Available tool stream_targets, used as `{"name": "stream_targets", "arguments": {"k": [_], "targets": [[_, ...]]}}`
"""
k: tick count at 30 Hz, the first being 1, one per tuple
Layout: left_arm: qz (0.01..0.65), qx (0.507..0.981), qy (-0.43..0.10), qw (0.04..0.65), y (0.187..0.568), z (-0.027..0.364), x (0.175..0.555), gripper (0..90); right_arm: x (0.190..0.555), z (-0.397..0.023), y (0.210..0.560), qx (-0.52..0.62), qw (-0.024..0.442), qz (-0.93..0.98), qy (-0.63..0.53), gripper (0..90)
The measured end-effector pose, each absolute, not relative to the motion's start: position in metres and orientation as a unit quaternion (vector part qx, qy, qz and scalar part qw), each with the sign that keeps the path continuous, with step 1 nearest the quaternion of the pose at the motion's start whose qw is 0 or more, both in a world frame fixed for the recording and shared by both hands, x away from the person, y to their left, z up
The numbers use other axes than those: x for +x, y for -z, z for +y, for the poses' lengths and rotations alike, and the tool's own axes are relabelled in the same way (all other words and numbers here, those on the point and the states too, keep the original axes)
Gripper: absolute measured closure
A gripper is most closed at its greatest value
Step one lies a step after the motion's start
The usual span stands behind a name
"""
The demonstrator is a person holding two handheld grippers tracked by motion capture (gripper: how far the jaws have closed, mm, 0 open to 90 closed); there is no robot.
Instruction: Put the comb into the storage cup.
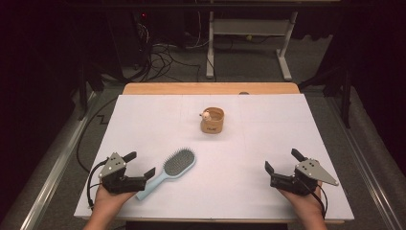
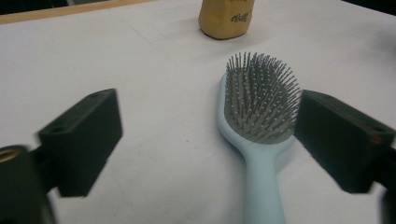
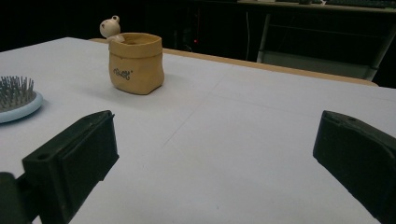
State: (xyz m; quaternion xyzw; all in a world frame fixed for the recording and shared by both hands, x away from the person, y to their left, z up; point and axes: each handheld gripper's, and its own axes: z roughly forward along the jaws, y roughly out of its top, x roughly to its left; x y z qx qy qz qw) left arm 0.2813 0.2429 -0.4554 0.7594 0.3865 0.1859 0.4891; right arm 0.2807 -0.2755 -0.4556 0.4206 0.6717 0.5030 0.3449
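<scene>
1. The small tan pouch is standing upright near the far middle of the white table. It is carrying dark cursive writing on its front; the letters are too small and blurred for me to read with certainty.
2. A little pale figure is peeking over the rim of the pouch. Its body is hidden inside.
3. The light blue hairbrush is lying flat on the table, bristles up, at the near left. I am seeing no writing on it.
4. The left gripper is resting low at the brush handle with its jaws standing wide. In the left gripper view the brush is lying between them, close by the right-hand jaw, and I cannot tell if it is touching. The handle end is cut off at the bottom edge there.
5. The right gripper is sitting at the near right, well apart from the brush, jaws wide and holding nothing.
6. The room behind the table is dark and hard to make out.
</scene>
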Motion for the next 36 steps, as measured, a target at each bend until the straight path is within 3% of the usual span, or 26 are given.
{"name": "stream_targets", "arguments": {"k": [2, 36], "targets": [[0.387, 0.757, -0.19, 0.492, 0.456, 0.243, 0.282, 0.0, 0.281, -0.275, 0.456, 0.42, 0.345, 0.672, -0.503, 0.2], [0.366, 0.775, -0.198, 0.476, 0.444, 0.225, 0.284, 0.0, 0.272, -0.273, 0.455, 0.412, 0.347, 0.673, -0.507, 0.2]]}}
